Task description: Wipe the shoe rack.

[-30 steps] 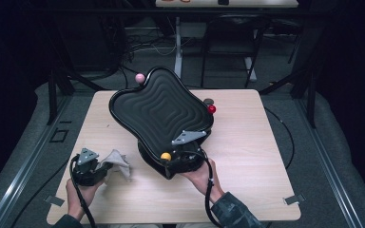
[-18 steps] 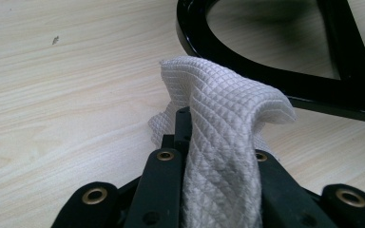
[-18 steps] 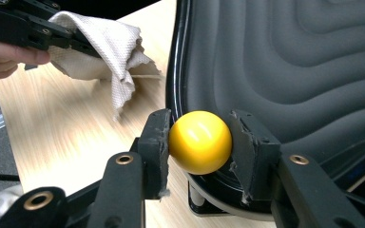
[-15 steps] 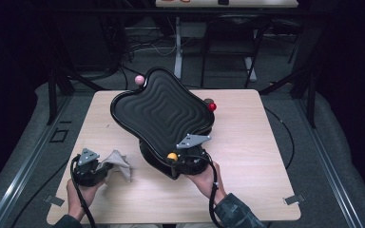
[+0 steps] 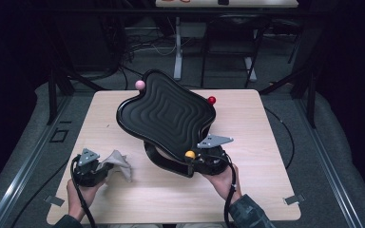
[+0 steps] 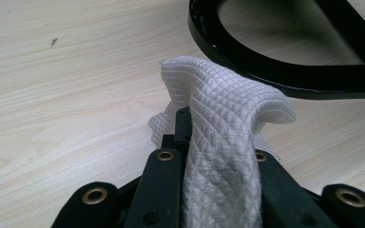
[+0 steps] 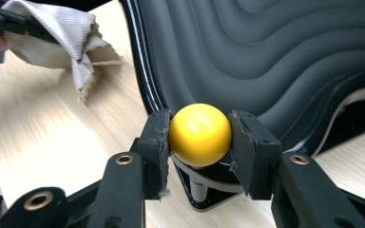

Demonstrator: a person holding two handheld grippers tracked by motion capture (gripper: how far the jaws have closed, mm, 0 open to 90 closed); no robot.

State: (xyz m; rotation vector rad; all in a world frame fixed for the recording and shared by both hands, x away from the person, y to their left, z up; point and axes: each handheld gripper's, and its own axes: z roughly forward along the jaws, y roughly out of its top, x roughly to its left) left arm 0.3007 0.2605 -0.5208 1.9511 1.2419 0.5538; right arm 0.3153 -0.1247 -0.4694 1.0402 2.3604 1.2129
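Near the worktop's front edge, the left gripper (image 5: 89,166) has its jaws clamped on a crumpled white quilted cloth (image 6: 223,128). The right gripper (image 7: 199,137) is closed on a glossy yellow ball knob (image 7: 200,134) at the near rim of the black ridged wavy tray (image 5: 168,114), tilted above the pale wooden worktop (image 5: 266,142).

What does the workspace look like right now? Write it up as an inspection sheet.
Surface: pale wooden table, small dark speck near its left side.
Job's things: black ridged tray tilted on a black stand, with yellow knob, red knob and pink knob at its edge; white cloth.
Clutter: nothing seen.
Grippers: left hand-held gripper shut on the white cloth; right hand-held gripper has just closed on the yellow knob.
Cables: a black cable trails from each gripper; more on the floor behind.
Surroundings: dark room, grey floor, black frame legs, another table behind.
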